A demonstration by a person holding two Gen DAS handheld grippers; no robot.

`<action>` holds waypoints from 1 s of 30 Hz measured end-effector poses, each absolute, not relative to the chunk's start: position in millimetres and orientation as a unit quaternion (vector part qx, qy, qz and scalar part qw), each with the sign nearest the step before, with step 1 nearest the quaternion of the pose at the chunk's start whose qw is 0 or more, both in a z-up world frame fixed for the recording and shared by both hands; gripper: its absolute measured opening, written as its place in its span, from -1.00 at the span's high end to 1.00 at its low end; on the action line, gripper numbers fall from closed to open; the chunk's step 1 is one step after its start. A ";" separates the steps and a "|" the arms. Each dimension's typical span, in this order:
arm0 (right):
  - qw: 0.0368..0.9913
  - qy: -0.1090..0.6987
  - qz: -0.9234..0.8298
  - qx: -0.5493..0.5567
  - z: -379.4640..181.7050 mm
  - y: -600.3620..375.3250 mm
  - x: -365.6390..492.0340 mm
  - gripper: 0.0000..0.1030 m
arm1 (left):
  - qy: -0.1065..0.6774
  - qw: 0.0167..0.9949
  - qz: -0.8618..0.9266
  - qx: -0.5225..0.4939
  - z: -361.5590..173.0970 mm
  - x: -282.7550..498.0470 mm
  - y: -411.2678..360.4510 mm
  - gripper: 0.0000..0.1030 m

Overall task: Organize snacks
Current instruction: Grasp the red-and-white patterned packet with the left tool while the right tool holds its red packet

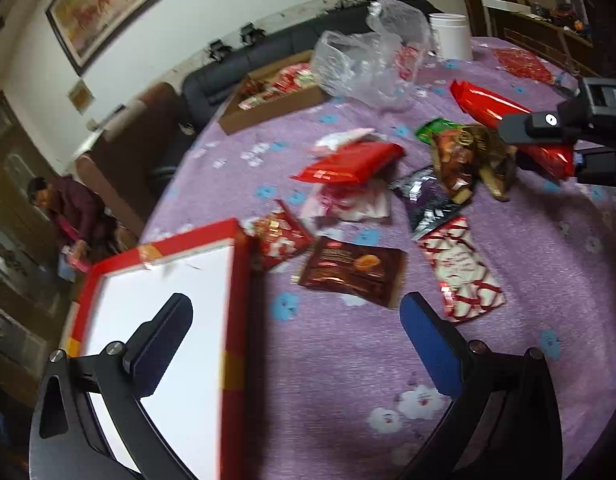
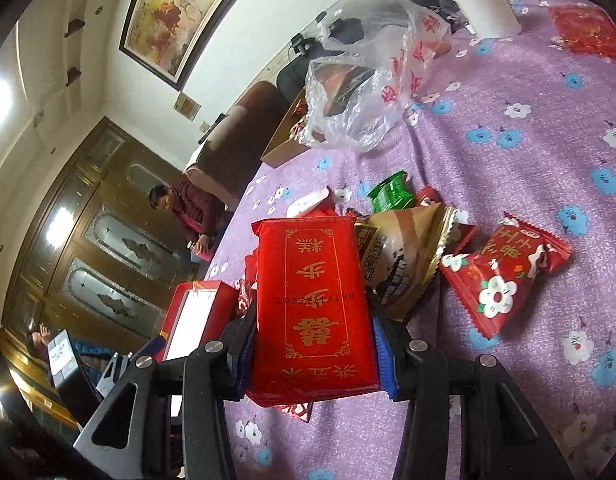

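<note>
A home living room. A dark sofa lines the wall under a large framed painting, beside carved wooden cabinets. A flowered purple cloth covers the table.

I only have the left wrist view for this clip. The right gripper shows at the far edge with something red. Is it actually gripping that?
Observer: Yes. In the right wrist view the right gripper is shut on a red packet, both fingers pressed against its long sides.
Operator: What kind of packet?
Observer: A flat red brick with gold characters and a gold border on its face.
Operator: Is it lifted off the pile?
Observer: It seems to be: it stands in front of the gold-brown wrapper and the green snack, with the cloth visible below it.
</note>
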State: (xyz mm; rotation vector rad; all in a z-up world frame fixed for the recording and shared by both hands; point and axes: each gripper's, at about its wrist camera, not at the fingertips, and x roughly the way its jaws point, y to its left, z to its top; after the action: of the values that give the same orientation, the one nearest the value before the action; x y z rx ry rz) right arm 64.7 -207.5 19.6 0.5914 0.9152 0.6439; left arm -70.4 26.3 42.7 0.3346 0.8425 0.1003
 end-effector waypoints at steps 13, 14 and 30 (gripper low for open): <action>0.807 0.415 0.277 0.316 22.2 -227.5 66.4 0.03 | 0.546 0.835 -0.065 0.001 9.7 -34.9 -13.0 -1.00; 0.807 0.412 0.277 0.318 23.1 -228.9 65.9 0.03 | 0.545 0.837 -0.057 0.001 7.2 -32.2 -13.7 -1.00; 0.806 0.410 0.278 0.324 23.7 -230.6 65.7 0.01 | 0.486 0.868 -0.080 0.057 17.9 -41.3 -21.5 0.32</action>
State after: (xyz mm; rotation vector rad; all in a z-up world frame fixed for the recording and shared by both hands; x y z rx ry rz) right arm 65.7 -230.6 23.7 0.6940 0.8782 0.5941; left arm -41.3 -21.5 17.9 0.1189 1.0175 -0.1674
